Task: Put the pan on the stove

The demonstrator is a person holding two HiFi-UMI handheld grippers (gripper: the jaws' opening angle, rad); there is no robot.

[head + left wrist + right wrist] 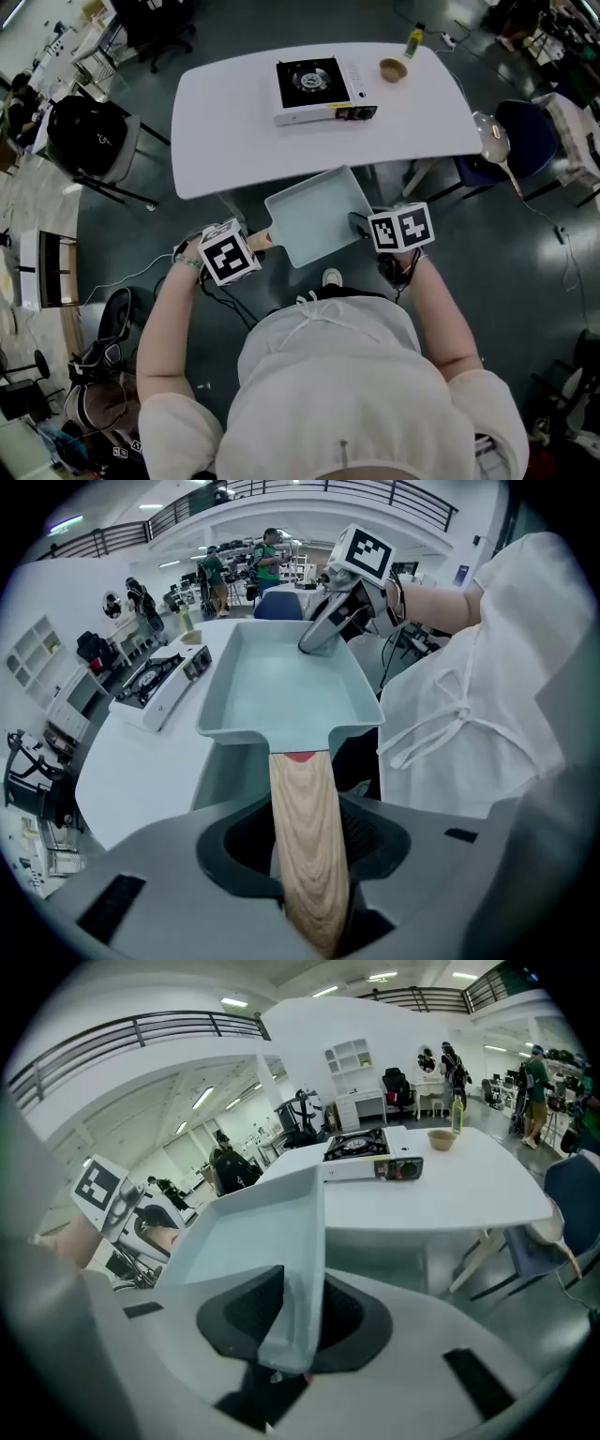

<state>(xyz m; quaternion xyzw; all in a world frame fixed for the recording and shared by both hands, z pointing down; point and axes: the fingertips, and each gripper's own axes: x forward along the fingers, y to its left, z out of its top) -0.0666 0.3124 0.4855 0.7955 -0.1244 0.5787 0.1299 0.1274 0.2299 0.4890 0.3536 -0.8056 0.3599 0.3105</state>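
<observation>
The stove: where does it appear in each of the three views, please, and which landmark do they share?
Head view: the stove is at top centre, on the white table.
Left gripper view: the stove is at middle left, to the left of the pan.
Right gripper view: the stove is just right of centre, in the upper half.
Shared landmark: the pale blue pan, nearer the camera than the stove in every view.

A white table [234,122] carried a small wooden bowl [393,69] near its far right corner. A bottle [414,39] stood upright just beyond the bowl, at the far edge. A blue chair [530,131] stood off the table's right edge and a black chair [94,141] off its left edge.
</observation>
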